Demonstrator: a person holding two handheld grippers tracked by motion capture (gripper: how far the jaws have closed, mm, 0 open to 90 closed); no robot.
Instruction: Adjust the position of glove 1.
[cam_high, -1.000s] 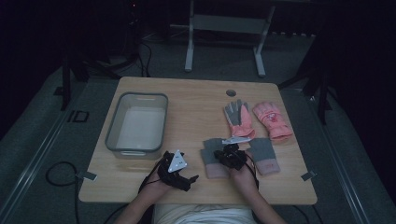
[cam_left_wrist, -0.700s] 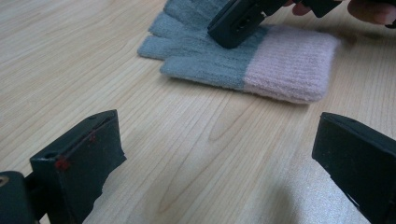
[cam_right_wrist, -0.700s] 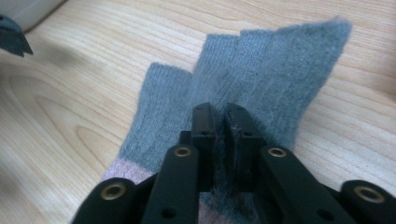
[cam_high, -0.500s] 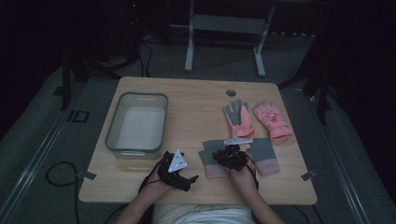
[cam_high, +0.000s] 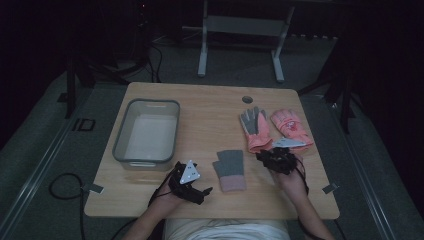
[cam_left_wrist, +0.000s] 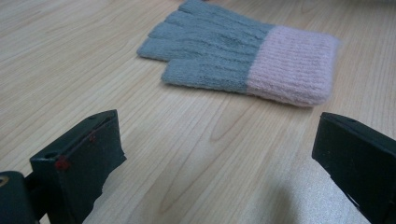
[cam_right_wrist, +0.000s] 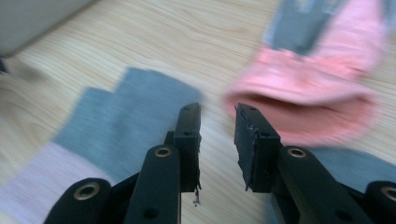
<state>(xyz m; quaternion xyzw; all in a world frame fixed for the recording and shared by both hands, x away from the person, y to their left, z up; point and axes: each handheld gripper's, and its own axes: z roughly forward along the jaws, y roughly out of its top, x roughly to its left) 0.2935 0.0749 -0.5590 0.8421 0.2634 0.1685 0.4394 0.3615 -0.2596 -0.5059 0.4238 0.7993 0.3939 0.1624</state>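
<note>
Pale wood is what we see first from the high view: the table (cam_high: 210, 107) carries a clear plastic bin (cam_high: 147, 132) on its left half, a grey knit glove with a pink cuff (cam_high: 230, 170) near the front edge, and farther right a pink glove with a grey palm (cam_high: 256, 130) beside a second pink glove (cam_high: 290, 129). We find the left gripper (cam_high: 205, 190) low on the table just left of the grey knit glove, apart from it, and the right gripper (cam_high: 265, 156) to that glove's right, just below the cuff of the pink glove with the grey palm. In the left gripper view we look along two black jaws standing wide apart with bare wood between them; the grey knit glove (cam_left_wrist: 243, 60) lies flat ahead, fingers to the left and pink cuff to the right, untouched. In the right gripper view, which is blurred, we see the jaws parted by a narrow gap, having just been opening, with only table between them; the grey knit glove (cam_right_wrist: 116, 126) lies at the left under the left jaw, the open cuff of the pink glove (cam_right_wrist: 308, 93) sits just ahead to the right, and a further grey patch shows at the lower right, which we cannot identify
</note>
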